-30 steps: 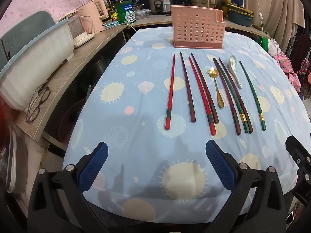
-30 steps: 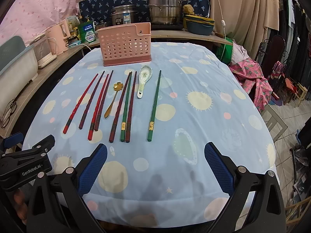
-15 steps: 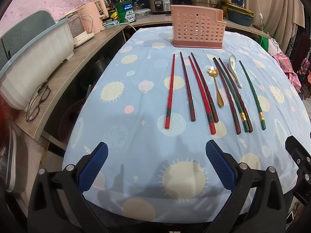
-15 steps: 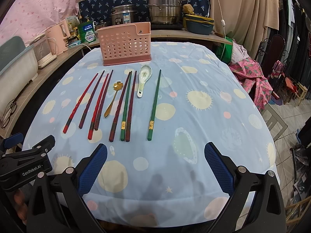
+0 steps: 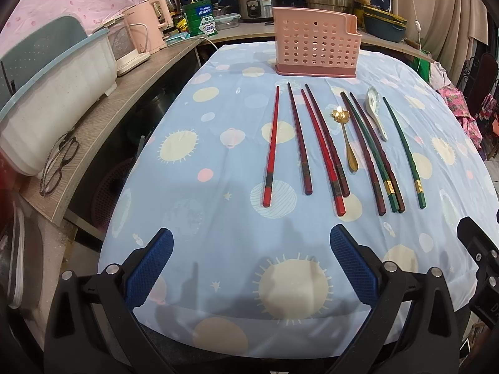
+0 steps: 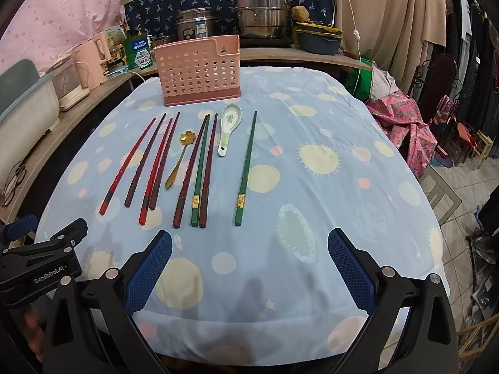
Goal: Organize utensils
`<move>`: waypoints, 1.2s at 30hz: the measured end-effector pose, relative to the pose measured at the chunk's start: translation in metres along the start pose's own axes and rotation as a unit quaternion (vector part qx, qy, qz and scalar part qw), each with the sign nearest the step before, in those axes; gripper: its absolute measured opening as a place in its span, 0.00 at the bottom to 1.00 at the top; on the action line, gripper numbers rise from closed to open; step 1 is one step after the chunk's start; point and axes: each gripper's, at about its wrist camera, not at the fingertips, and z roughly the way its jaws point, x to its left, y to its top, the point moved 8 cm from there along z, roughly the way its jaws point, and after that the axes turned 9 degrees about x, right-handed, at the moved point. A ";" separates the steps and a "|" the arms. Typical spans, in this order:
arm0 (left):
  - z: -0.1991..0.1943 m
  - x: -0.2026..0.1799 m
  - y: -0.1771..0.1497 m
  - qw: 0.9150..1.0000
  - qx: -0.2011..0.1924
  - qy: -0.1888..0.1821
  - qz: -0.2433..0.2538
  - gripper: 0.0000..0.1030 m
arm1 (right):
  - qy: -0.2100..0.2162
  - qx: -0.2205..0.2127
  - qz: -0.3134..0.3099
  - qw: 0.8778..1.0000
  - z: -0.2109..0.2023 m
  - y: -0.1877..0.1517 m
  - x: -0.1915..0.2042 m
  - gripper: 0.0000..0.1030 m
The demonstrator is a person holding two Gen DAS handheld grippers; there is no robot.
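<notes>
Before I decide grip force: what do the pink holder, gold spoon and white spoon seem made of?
Pink holder: matte plastic, by its moulded round holes. Gold spoon: probably polished metal, given its bright glint. White spoon: likely glazed ceramic, glossy with a faint painted pattern; could be melamine.

- "GenRobot.AI" in white on the black body of the left tool (image 6: 46, 243).
- Print on the green can (image 5: 202, 20) at the side counter's far end: too small to read.
</notes>
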 end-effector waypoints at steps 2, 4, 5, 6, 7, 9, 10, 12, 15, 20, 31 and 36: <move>0.004 0.003 0.001 1.000 0.003 0.000 -0.004 0.93 | -0.003 -0.001 0.001 1.000 0.003 0.001 -0.003 0.93; 0.009 0.009 0.004 1.000 0.007 -0.006 -0.013 0.93 | -0.005 -0.005 0.006 1.000 0.006 0.004 -0.006 0.93; 0.013 0.012 0.005 1.000 0.009 -0.006 -0.018 0.93 | -0.007 -0.005 0.009 1.000 0.009 0.006 -0.008 0.93; 0.016 0.016 0.007 1.000 0.009 -0.005 -0.023 0.93 | -0.008 -0.005 0.011 1.000 0.013 0.008 -0.010 0.93; 0.021 0.019 0.009 1.000 0.008 -0.006 -0.028 0.93 | -0.008 -0.006 0.012 1.000 0.016 0.010 -0.011 0.93; 0.030 0.025 0.013 0.999 0.011 -0.006 -0.033 0.93 | -0.011 -0.007 0.013 1.000 0.024 0.015 -0.011 0.93; 0.034 0.027 0.015 0.999 0.011 -0.007 -0.036 0.93 | -0.012 -0.007 0.013 1.000 0.028 0.017 -0.011 0.93; 0.042 0.032 0.019 0.999 0.012 -0.009 -0.044 0.93 | -0.012 -0.006 0.014 1.000 0.036 0.022 -0.011 0.93; 0.054 0.035 0.024 0.998 0.017 -0.025 -0.057 0.93 | -0.010 -0.007 0.014 1.000 0.046 0.028 -0.009 0.93; 0.066 0.029 0.028 0.998 0.015 -0.039 -0.053 0.91 | -0.007 0.002 0.012 1.000 0.062 0.032 -0.003 0.82; 0.079 0.017 0.030 0.997 0.022 -0.055 -0.041 0.66 | 0.020 0.034 0.017 0.999 0.090 0.031 0.004 0.43; 0.077 0.015 0.031 0.997 0.017 -0.066 -0.037 0.45 | 0.026 0.043 0.020 0.999 0.098 0.024 0.003 0.29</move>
